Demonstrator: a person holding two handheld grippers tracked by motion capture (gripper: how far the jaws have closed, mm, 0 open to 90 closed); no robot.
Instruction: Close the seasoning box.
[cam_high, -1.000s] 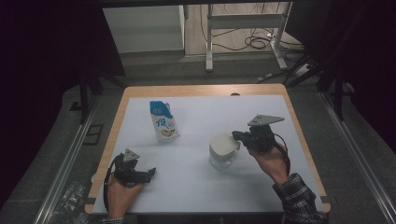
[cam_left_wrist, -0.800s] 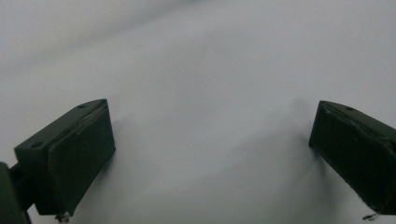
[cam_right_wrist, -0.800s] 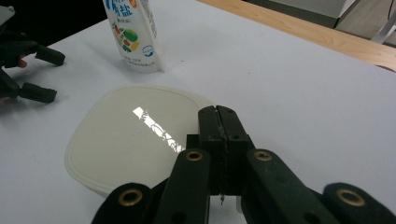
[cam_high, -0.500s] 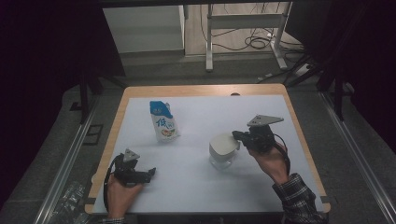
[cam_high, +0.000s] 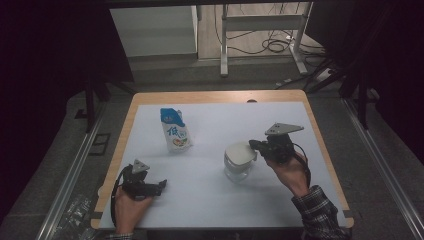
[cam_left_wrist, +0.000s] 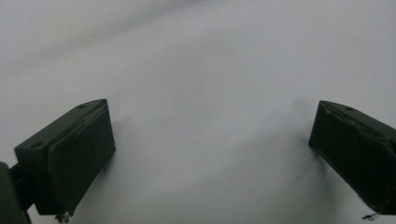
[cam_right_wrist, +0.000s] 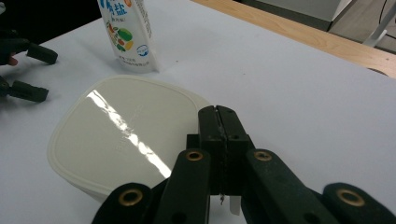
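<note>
Pinching the lid's (cam_right_wrist: 123, 140) rim, the right tool (cam_right_wrist: 219, 122) is clenched on it atop the tub (cam_high: 237, 167) mid-table, likely to peel it; the left tool (cam_high: 161, 185) rests released, near the pouch (cam_high: 175, 131).

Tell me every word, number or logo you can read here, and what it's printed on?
"低": large blue character on the front of the white and blue stand-up pouch, high view.
"盐": blue character on the same pouch, right gripper view; the top edge cuts off the print before it.
Small print under the pouch's fruit picture: too small to read.
Cream square plastic lid: faint embossed marks, unreadable.
</note>
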